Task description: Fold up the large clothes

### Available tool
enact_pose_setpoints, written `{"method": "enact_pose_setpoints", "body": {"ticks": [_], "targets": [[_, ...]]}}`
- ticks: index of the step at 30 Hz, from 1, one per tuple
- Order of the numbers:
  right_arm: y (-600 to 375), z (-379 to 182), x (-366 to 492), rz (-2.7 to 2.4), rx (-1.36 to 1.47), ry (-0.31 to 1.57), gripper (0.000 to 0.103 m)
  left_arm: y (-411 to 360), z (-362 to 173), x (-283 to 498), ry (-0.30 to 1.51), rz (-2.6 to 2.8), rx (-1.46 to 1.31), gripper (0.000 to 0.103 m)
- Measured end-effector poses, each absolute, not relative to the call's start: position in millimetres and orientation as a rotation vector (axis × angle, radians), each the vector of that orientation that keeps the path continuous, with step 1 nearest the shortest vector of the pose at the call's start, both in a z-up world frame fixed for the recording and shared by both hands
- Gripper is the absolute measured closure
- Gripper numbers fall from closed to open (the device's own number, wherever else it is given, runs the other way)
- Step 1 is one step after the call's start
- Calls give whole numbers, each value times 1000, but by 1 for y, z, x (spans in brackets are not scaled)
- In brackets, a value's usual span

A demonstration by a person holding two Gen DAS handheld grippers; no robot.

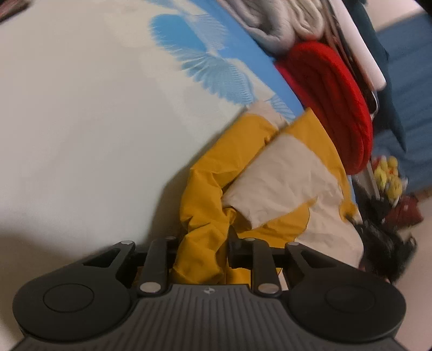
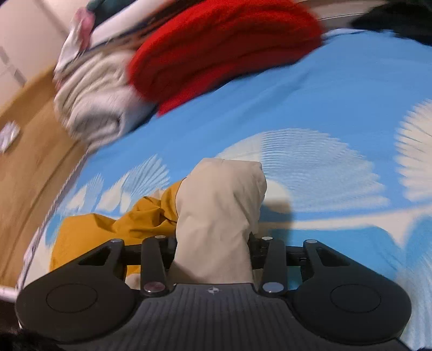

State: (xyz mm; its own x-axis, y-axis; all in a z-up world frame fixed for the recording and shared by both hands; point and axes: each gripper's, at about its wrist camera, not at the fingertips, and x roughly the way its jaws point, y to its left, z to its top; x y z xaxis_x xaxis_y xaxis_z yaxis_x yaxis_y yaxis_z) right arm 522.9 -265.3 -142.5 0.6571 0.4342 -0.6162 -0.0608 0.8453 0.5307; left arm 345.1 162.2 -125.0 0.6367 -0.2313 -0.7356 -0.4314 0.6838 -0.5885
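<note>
1 yellow-and-cream jacket [image 1: 270, 183], 1 red knit [image 1: 332, 102], 1 grey knit [image 1: 280, 24], 2 grippers: left gripper [image 1: 202, 248], right gripper [image 2: 213, 251].

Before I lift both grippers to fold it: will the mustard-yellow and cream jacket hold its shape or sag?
The mustard-yellow and cream jacket will probably sag: its thin fabric is crumpled and bunches between the left gripper. The cream part stands up from the right gripper, so it has slight body. It looks light, perhaps slippery.

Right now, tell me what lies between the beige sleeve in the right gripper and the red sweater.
Only bare blue feather-print bedsheet, in the right wrist view; red sweater lies beyond the beige sleeve.
</note>
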Motion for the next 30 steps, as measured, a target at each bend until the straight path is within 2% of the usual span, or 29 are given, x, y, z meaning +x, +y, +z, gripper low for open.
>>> {"method": "enact_pose_setpoints", "body": {"ticks": [4, 9, 15, 16, 17, 19, 20, 21, 22, 27, 29, 30], "targets": [[-319, -152, 456, 145, 654, 724, 62, 148, -106, 441, 967, -14, -586, 80], [-370, -168, 361, 9, 838, 699, 62, 63, -86, 572, 1005, -230, -208, 80], [-374, -179, 296, -6, 924, 685, 62, -44, -85, 635, 959, -313, 39, 77], [-373, -179, 300, 1, 935, 689, 61, -48, -86, 641, 953, -304, 51, 74], [-375, -180, 302, 9, 947, 692, 60, -50, -86, 642, 947, -291, 56, 66], [-376, -179, 300, 16, 941, 700, 46, -45, -84, 645, 930, -273, 61, 50], [-378, -174, 300, 8, 912, 708, 41, -39, -82, 647, 917, -249, 67, 29], [-380, -167, 301, -22, 852, 707, 28, -35, -79, 647, 898, -199, 72, 7], [-380, -159, 297, -57, 792, 697, 19, -23, -74, 646, 858, -117, 67, 2], [-373, -105, 278, -189, 429, 474, 15, 40, -46, 630, 785, -7, -95, 1], [-367, -87, 282, -161, 314, 391, 25, 49, -38, 612, 762, -43, -97, 1], [-364, -80, 291, -84, 278, 382, 39, 50, -36, 602, 754, -61, -88, 1]]}}
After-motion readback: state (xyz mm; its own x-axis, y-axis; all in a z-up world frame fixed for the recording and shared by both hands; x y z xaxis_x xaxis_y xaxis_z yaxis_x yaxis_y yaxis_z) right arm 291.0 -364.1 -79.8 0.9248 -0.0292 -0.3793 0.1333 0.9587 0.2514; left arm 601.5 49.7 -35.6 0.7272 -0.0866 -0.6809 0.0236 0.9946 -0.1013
